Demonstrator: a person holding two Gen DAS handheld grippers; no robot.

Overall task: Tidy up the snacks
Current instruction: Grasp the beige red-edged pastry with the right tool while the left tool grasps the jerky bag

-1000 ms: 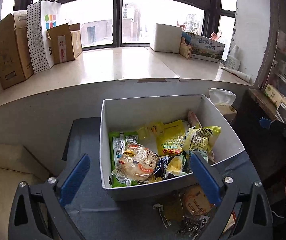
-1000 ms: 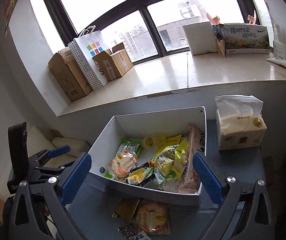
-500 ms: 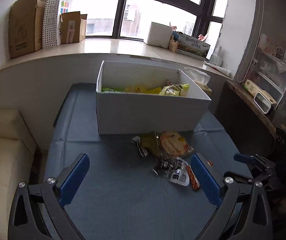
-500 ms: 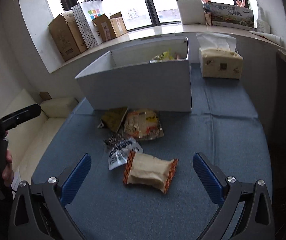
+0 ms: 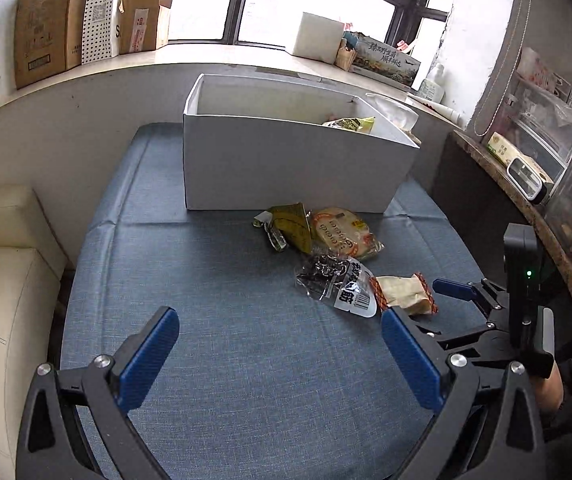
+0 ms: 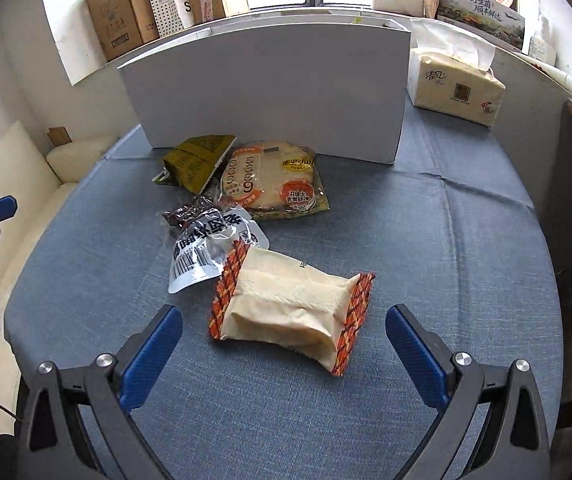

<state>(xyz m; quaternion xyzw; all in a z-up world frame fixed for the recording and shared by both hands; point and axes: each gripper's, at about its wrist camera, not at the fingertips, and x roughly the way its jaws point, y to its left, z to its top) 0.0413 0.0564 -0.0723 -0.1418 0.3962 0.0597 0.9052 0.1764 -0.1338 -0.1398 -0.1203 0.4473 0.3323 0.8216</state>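
A white box (image 5: pixel 286 168) with snacks inside stands at the back of the blue table (image 5: pixel 226 320); it also shows in the right wrist view (image 6: pixel 270 92). In front lie a beige packet with orange ends (image 6: pixel 292 310), a clear and white packet (image 6: pixel 206 248), a round cake packet (image 6: pixel 276 182) and an olive packet (image 6: pixel 196 160). My right gripper (image 6: pixel 284 340) is open, low over the table, with the beige packet just ahead between its fingers. My left gripper (image 5: pixel 280 346) is open and empty over bare cloth, left of the packets.
A tissue pack (image 6: pixel 456 88) stands right of the box. A cream sofa (image 5: pixel 2 280) lies left of the table. Cardboard boxes (image 5: pixel 42 28) sit on the window sill. A shelf with clutter (image 5: pixel 546 152) runs along the right.
Both grippers have pulled back from over the box and dropped low toward the table. The right gripper has closed in on the beige packet.
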